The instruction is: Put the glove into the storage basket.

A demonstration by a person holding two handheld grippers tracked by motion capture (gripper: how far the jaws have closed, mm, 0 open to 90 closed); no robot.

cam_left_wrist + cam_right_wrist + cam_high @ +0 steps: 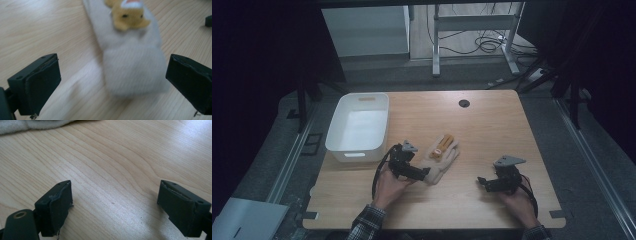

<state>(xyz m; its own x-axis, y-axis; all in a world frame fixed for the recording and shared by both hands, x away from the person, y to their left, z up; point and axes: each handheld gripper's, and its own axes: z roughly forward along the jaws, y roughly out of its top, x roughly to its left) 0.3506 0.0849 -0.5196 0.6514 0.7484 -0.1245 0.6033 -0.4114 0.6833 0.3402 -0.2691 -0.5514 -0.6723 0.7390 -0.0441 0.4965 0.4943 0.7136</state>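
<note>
Both tongs stand with their jaws spread wide and nothing between them. Farthest left on the pale wooden surface [492, 125] sits a white rectangular plastic tub [343, 142], near the left edge, its long side running away from the person. Just right of its near corner come the left tongs [426, 172], held low in the person's left hand [388, 186], jaws pointing right at the near end of a cream-white fuzzy sock with a small orange animal face sewn on it [441, 157]. From the left gripper view that sock [132, 67] lies flat on the wood just ahead of the parted jaws, its near end roughly between them but not touched by either pad, the orange face at its far part. Well to the right, apart from the sock, the right tongs [482, 183] rest low over bare wood in the right hand [518, 199], jaws pointing left
</note>
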